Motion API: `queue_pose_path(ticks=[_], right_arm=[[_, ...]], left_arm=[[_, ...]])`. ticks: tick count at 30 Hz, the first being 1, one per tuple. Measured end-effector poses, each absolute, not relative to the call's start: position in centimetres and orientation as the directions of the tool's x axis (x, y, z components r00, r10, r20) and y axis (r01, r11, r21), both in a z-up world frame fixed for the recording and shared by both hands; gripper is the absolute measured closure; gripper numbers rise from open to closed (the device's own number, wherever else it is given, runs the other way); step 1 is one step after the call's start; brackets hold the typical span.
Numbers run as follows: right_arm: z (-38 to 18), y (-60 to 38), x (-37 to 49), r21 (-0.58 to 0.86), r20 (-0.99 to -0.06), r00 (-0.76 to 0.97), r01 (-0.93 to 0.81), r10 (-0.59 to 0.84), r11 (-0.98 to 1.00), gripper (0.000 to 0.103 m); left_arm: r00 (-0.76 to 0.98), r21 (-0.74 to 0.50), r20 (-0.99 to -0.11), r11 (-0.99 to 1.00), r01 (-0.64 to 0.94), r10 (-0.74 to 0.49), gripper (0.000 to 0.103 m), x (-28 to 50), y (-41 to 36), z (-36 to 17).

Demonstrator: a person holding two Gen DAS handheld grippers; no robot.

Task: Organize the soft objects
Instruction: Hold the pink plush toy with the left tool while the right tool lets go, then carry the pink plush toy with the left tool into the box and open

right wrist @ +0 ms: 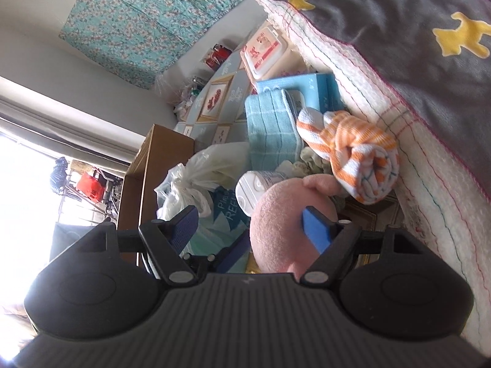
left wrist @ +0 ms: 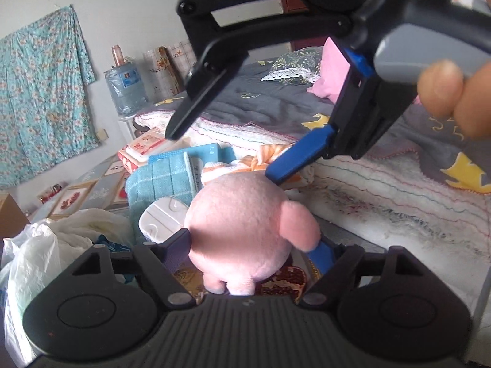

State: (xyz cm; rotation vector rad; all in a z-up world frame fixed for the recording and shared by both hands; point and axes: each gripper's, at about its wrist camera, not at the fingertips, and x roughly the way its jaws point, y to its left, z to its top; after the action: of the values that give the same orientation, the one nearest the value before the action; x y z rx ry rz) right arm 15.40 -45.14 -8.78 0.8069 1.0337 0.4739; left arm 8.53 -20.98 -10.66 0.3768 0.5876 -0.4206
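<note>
Pink plush toy (left wrist: 242, 230) sits between the two fingers of the left gripper (left wrist: 251, 248), close to the camera, and both pads press on its sides, so this gripper holds it. The right gripper (left wrist: 227, 156) hangs above the toy with its jaws wide apart; its blue finger (left wrist: 297, 156) touches the toy's top, and the black finger stays free in the air. Just behind the toy lie an orange striped cloth (right wrist: 353, 150) and a folded teal towel (right wrist: 270, 125), beside the bed (left wrist: 399, 184).

Left claw (left wrist: 251, 245) clamped, right claw (right wrist: 248, 224) spread, angled downward.
</note>
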Motion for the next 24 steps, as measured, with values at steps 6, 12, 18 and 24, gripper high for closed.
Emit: queue_pose_path(ticks=[6,12,18,24], right_arm=[[-8.8,-45.1,15.8,0.803,-0.529,0.479,0.018,0.7,0.595,0.029],[-8.6,-46.4,15.6,0.799,-0.528,0.513,0.03,0.677,0.6,0.04],[-10.8,-46.7,16.7,0.755,-0.602,0.507,0.112,0.617,0.646,0.056],[-11.2,-45.9,17.3,0.734,-0.613,0.517,0.093,0.598,0.673,0.091]], left_arm=[[0.764,0.207,-0.597,0.873,0.441,-0.244,0.033,9.1,-20.7,-10.4],[0.736,0.085,-0.606,0.896,0.436,-0.301,0.036,9.4,-19.0,-9.6],[0.717,0.013,-0.61,0.901,0.435,-0.338,0.037,9.8,-18.0,-9.3],[0.714,-0.011,-0.604,0.9,0.437,-0.354,0.038,9.7,-17.7,-9.2]])
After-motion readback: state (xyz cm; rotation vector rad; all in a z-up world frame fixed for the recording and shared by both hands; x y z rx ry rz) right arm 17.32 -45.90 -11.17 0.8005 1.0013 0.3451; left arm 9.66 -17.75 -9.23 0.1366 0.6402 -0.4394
